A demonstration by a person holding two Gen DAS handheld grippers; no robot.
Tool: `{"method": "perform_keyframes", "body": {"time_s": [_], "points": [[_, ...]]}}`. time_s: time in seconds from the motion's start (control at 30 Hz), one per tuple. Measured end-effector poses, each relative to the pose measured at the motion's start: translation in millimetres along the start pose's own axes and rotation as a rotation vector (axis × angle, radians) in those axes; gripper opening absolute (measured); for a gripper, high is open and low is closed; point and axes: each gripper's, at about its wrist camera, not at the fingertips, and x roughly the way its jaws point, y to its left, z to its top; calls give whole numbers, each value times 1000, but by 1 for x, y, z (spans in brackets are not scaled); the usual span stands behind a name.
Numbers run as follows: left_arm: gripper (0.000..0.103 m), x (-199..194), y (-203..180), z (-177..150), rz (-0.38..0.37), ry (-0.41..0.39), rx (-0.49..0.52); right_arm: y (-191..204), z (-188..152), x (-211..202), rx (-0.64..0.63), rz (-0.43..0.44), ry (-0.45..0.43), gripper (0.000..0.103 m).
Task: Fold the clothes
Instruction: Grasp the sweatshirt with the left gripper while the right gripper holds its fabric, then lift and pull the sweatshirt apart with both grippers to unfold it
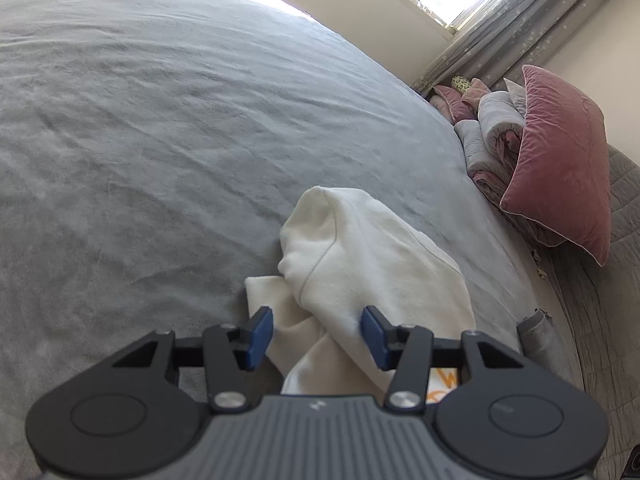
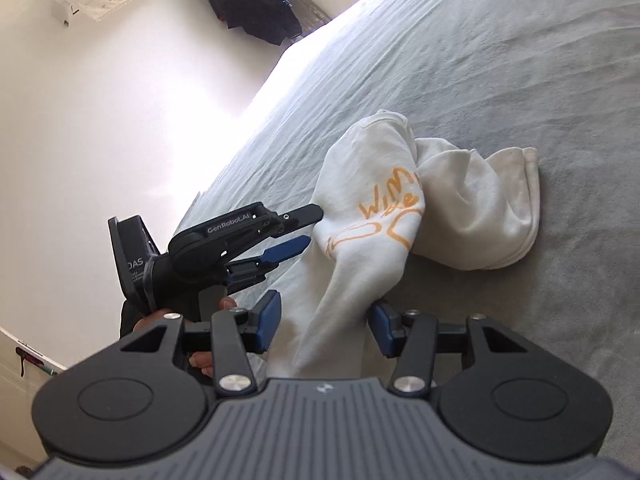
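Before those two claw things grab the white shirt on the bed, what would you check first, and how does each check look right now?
1. Left gripper open: ok, jaws apart around the white shirt.
2. Right gripper open: ok, cloth hangs between its jaws.
3. Shirt spread flat: not ok, bunched and twisted on the bed.
4. Orange print located: ok, it faces up.
5. Sleeves and hem found: cannot tell.
6. Pink pillow away from the shirt: ok.
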Motion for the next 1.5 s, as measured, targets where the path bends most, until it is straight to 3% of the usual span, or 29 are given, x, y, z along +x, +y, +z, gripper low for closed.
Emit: {"method": "perform_keyframes", "body": {"time_s": [0.3, 0.43, 0.57, 0.63, 0.7, 0.73, 0.87, 0.93, 1.03, 1.13, 1.2, 1.23, 1.27, 1.5], "points": [[44, 0, 5, 2, -15, -13, 5, -30, 3, -12, 82, -197, -189, 52], [38, 1, 9, 2, -44, -3, -10, -27, -7, 2, 43, -249, -205, 46], [15, -1, 4, -1, -61, -17, 14, -15, -17, 13, -44, -291, -214, 24], [6, -6, -2, -2, -57, -46, 47, -11, -21, 13, -77, -314, -235, 19], [5, -13, -8, -2, -49, -77, 79, -8, -19, 6, -104, -316, -271, 11], [4, -17, -10, -1, -34, -102, 98, -5, -19, 2, -119, -330, -297, 1], [4, -29, -13, 3, -3, -169, 142, 3, -18, -16, -140, -374, -381, 1], [4, -32, -11, 6, 0, -172, 140, -1, -13, -20, -109, -349, -371, 1], [4, -35, -7, 8, 14, -177, 143, -5, -10, -15, -86, -313, -336, 13], [4, -40, -3, 9, 19, -180, 149, -3, -10, -3, -102, -316, -302, 15], [4, -44, 1, 9, 25, -183, 154, -2, -11, 4, -114, -317, -282, 27], [4, -46, 4, 9, 28, -183, 155, -2, -12, 7, -123, -316, -280, 45], [4, -49, 8, 10, 30, -184, 153, -2, -12, 10, -131, -316, -278, 51], [4, -73, 39, 8, 53, -186, 160, 7, -20, 27, -254, -329, -257, 50]]}}
